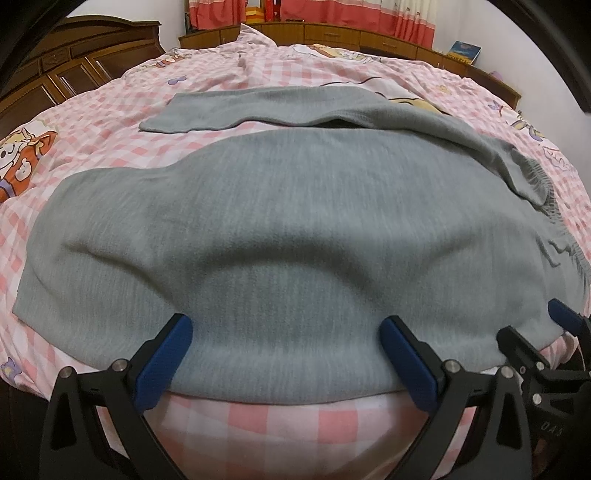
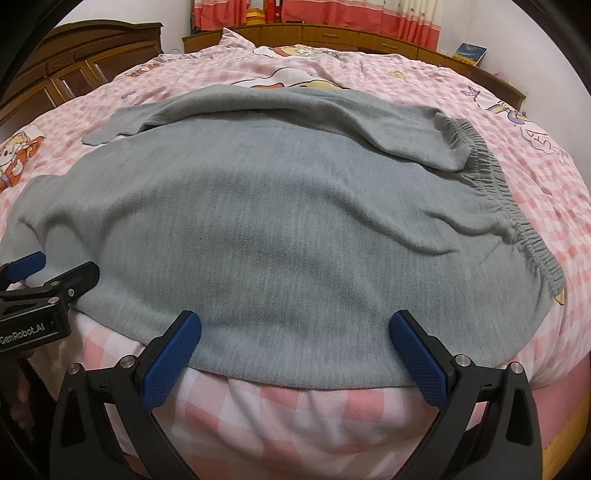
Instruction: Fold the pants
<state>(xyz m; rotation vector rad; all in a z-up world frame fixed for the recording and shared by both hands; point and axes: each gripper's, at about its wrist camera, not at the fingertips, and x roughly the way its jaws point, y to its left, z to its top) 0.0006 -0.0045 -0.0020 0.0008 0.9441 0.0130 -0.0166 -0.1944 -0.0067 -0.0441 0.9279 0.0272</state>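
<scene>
Grey knit pants lie spread on a bed, one leg near me, the other leg further back. The elastic waistband is at the right, with a corner of fabric folded over it. My left gripper is open, its blue pads straddling the near edge of the front leg. My right gripper is open too, spread over the same near edge closer to the waist. Each gripper shows at the side of the other's view: the right gripper, the left gripper. Nothing is pinched.
The bed is covered by a pink and white checked quilt with cartoon prints. A dark wooden headboard stands at the left. Low wooden cabinets, pink curtains and a book line the far wall. The quilt's edge drops off just below the grippers.
</scene>
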